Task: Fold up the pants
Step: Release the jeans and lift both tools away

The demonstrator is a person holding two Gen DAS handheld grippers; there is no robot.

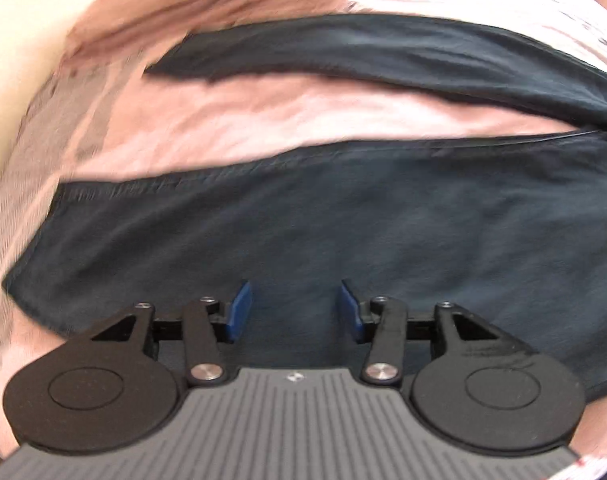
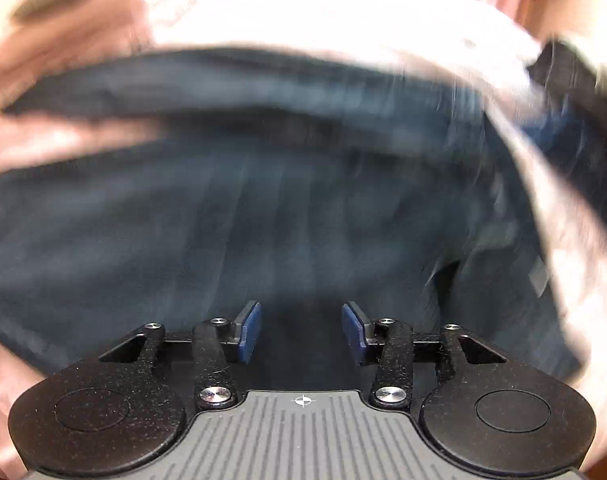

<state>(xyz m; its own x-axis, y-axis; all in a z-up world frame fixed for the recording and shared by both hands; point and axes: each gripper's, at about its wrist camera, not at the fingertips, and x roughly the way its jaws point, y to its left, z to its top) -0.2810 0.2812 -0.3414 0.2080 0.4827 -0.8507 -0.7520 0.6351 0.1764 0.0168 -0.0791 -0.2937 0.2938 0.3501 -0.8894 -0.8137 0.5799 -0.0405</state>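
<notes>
Left wrist view: dark navy pants (image 1: 343, 220) lie spread on a pink bed sheet (image 1: 263, 120), one leg running across the middle of the picture and the other leg farther off, with a strip of sheet between them. Directly above the nearer leg, the left gripper (image 1: 295, 312) points down with its jaws partly open, blue pads (image 1: 239, 312) apart and holding nothing. Right wrist view, heavily blurred: the right gripper (image 2: 301, 332) hangs over the same dark pants (image 2: 263, 200), jaws likewise partly open and empty, pale sheet (image 2: 303, 12) beyond the fabric.
</notes>
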